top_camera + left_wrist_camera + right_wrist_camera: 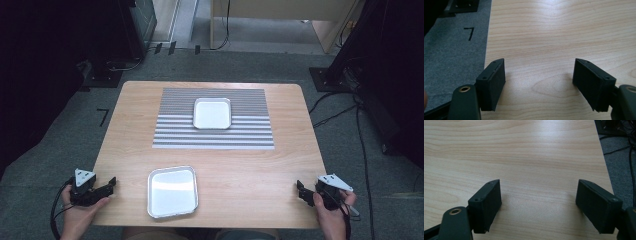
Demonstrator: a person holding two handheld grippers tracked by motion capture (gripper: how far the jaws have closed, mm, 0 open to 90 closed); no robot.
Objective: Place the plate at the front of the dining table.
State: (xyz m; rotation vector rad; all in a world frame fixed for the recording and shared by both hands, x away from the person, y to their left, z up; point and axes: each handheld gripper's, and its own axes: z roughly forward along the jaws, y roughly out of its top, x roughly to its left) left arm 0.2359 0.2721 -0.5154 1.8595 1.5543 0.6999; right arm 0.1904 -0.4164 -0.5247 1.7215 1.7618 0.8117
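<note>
High view: wooden table [260, 165] carries a striped mat [170, 130] toward its far half. A small tray [212, 113] sits on the mat. A larger tray [172, 192] lies on bare wood nearer than the mat, close to the near edge and left of centre. Left claw [111, 186] is at the table's near left corner, well left of the larger tray and apart from it. Right claw [302, 191] is at the near right corner, well apart from both trays.

Left gripper view: left claw [539, 83] is released, jaws wide, bare wood between them; grey carpet [454, 55] at left.

Right gripper view: right claw [539, 203] is released, jaws wide over bare wood; the table's edge runs at right.
</note>
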